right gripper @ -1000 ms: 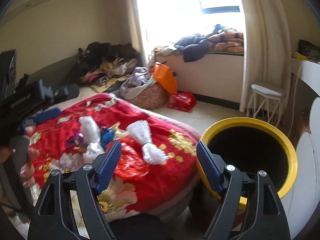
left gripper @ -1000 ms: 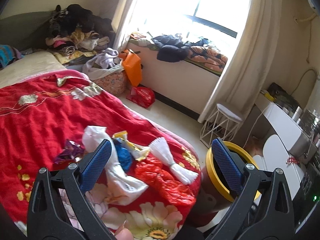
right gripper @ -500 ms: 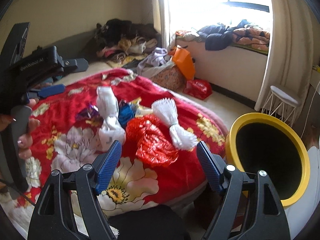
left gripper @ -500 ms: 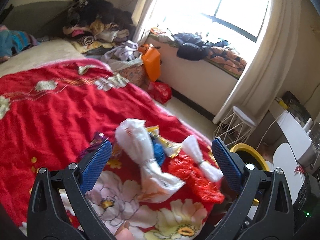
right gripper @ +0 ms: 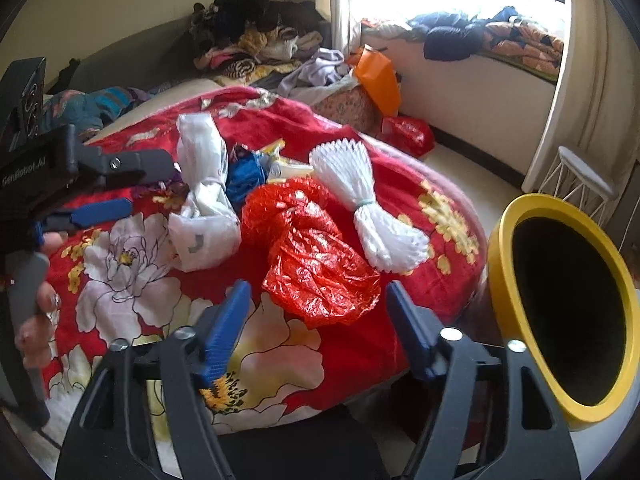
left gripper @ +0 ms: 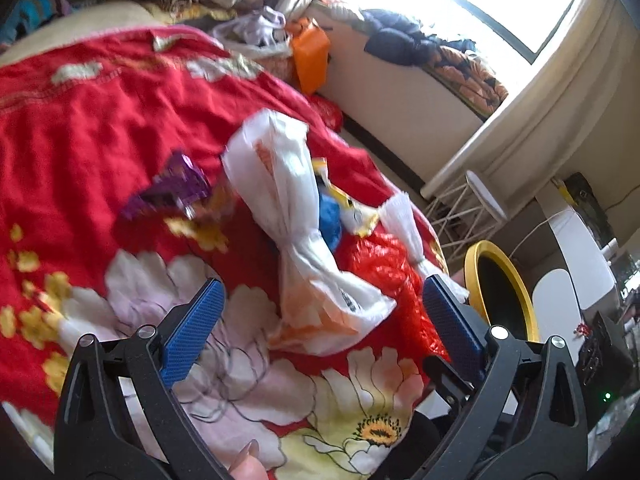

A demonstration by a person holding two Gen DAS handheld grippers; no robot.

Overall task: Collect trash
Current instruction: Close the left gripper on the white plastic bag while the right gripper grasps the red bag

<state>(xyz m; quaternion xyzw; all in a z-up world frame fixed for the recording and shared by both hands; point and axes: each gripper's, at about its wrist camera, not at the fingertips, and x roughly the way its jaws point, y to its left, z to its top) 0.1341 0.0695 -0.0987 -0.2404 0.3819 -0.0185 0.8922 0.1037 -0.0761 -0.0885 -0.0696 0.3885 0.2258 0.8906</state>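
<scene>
Trash lies on a red flowered bedspread (right gripper: 132, 280): a knotted white plastic bag (left gripper: 304, 240) (right gripper: 204, 200), a crumpled red plastic bag (right gripper: 316, 256) (left gripper: 384, 268), a white foam net bundle (right gripper: 372, 208) (left gripper: 404, 220), a blue scrap (right gripper: 244, 176) and a purple wrapper (left gripper: 172, 192). My left gripper (left gripper: 320, 292) is open, low over the near end of the white bag. The jaws of my right gripper (right gripper: 318, 292) are closing. The red bag's near edge sits between its fingertips, and the pads stand apart from it. A yellow-rimmed bin (right gripper: 560, 300) (left gripper: 500, 280) stands beside the bed at the right.
Clothes are piled at the bed's far end (right gripper: 256, 44) and on the windowsill (right gripper: 480, 36). An orange bag (right gripper: 378, 76) and a red bag (right gripper: 406, 134) sit on the floor by the window. A white wire stool (right gripper: 580, 180) stands behind the bin.
Both grippers have sunk and come closer to the trash pile, the left toward the white bag, the right toward the red bag. The right jaws have narrowed a little.
</scene>
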